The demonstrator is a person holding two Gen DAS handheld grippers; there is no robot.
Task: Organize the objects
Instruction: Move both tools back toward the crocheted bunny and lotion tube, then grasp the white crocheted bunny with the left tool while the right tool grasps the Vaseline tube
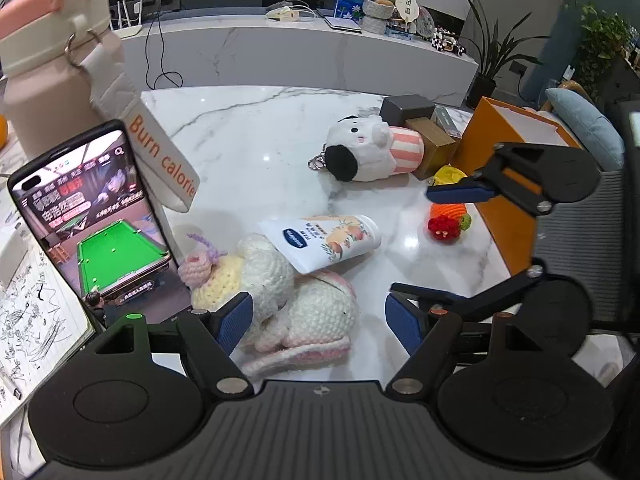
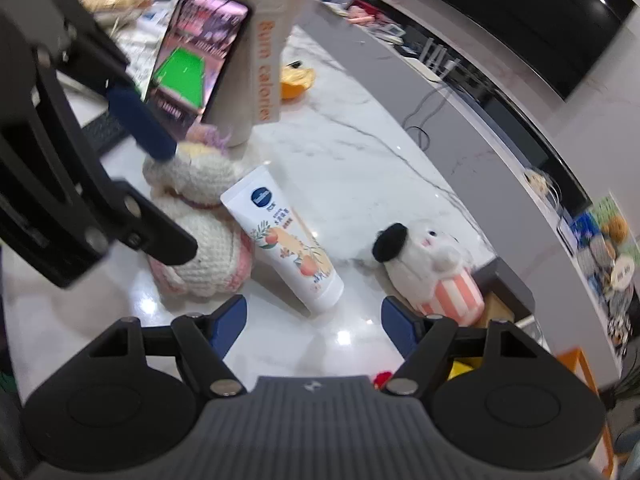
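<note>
A white lotion tube [image 2: 285, 240] lies on its side on the marble table [image 1: 260, 152], its flat end propped on a crocheted plush toy [image 1: 280, 304], likely just where it was dropped among the clutter. In the right wrist view the tube runs from 11 o'clock down toward 6 o'clock, its cap end just ahead of the right gripper [image 2: 314, 326], whose blue-padded jaws stand apart with nothing between them. It seems lined up to take the tube.

In the left wrist view the left gripper [image 1: 320, 322] is spread wide around the crocheted toy, one pad near its wool; no squeeze is visible. A dog plush [image 1: 368, 152] lies at 1 o'clock, an orange box [image 1: 504, 152] at 3 o'clock, probably the collecting bin. A phone [image 1: 92, 216] leans at 9 o'clock.
</note>
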